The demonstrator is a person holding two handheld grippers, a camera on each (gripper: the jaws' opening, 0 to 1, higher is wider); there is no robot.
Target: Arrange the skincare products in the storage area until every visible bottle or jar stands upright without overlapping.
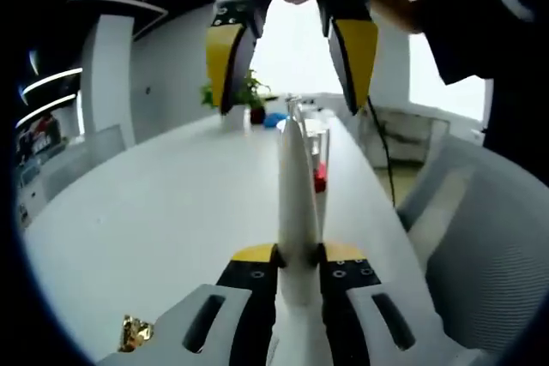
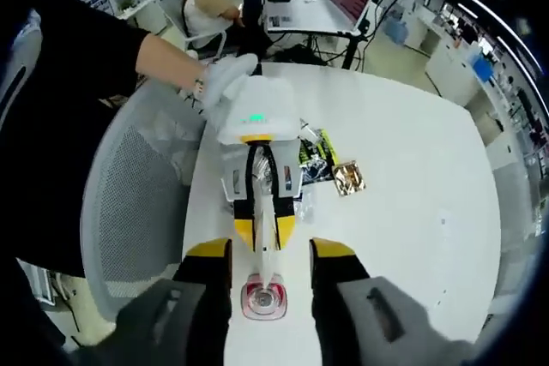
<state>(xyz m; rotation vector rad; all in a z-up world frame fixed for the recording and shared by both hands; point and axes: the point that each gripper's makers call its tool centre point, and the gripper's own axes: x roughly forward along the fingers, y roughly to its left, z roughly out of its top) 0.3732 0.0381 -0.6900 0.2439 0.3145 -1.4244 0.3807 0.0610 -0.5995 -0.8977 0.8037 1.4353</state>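
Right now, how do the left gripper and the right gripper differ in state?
The left gripper's jaws are closed, while the right gripper's stand wide apart. The left gripper clamps a white tube; the right gripper clamps nothing. Both have yellow-tipped jaws and point toward each other.

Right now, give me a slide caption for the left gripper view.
Left gripper jaws clamp a white tube over the white table, right gripper open opposite.

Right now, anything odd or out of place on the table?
Yes. The white tube is not standing: the left hand-held gripper holds it off the table, level. A crumpled gold wrapper and dark sachets lie loose beside it.
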